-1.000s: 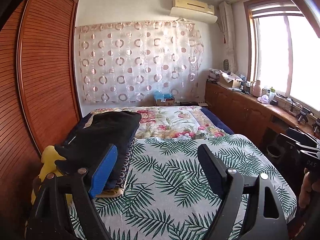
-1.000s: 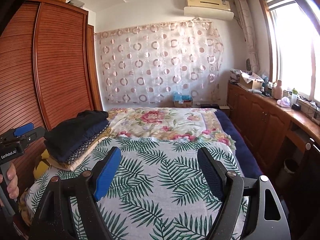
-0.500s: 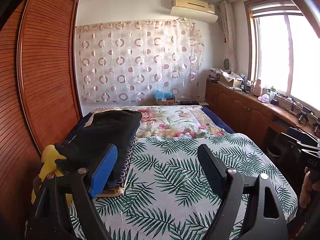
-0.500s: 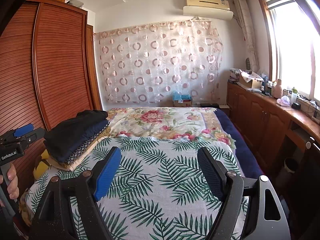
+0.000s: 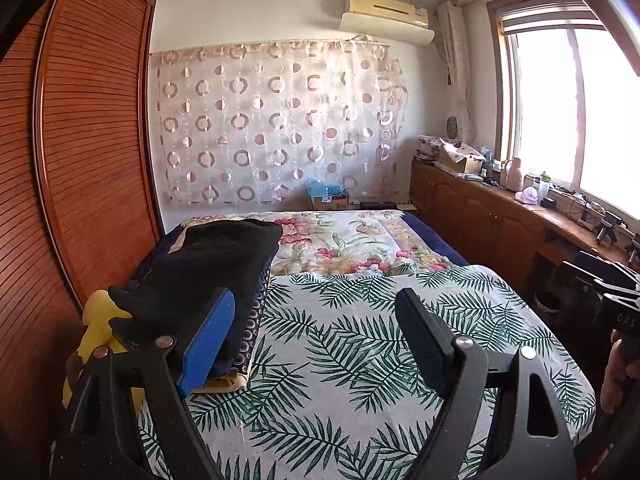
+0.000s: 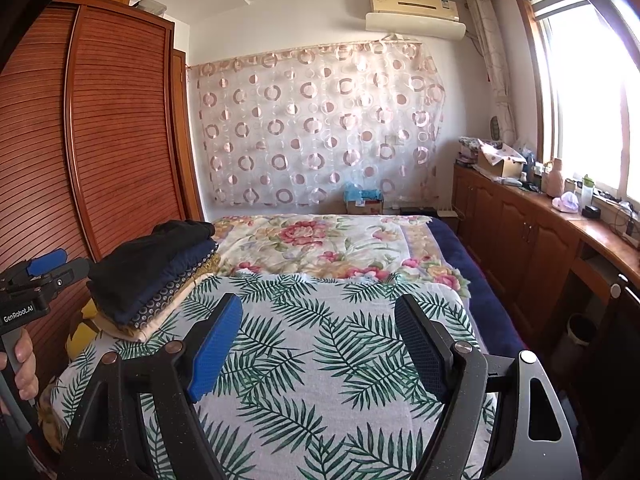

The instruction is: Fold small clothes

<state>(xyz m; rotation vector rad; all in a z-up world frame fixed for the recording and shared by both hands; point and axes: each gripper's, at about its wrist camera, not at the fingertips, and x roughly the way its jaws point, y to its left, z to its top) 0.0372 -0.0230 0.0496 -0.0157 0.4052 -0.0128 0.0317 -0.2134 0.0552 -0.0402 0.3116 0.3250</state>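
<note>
A stack of folded clothes lies on the left side of the bed, a black garment on top, navy and patterned pieces under it, a cream one at the bottom. My left gripper hangs open over the palm-leaf sheet, its blue pad just right of the stack, nothing between the fingers. My right gripper is open too, above the same palm-leaf sheet, with the stack off to its left. In the right wrist view the left tool shows at the left edge, held by a hand.
A louvred wooden wardrobe runs along the left of the bed. A wooden cabinet counter with clutter lines the right wall under the window. A floral quilt covers the far half. Something yellow lies by the stack.
</note>
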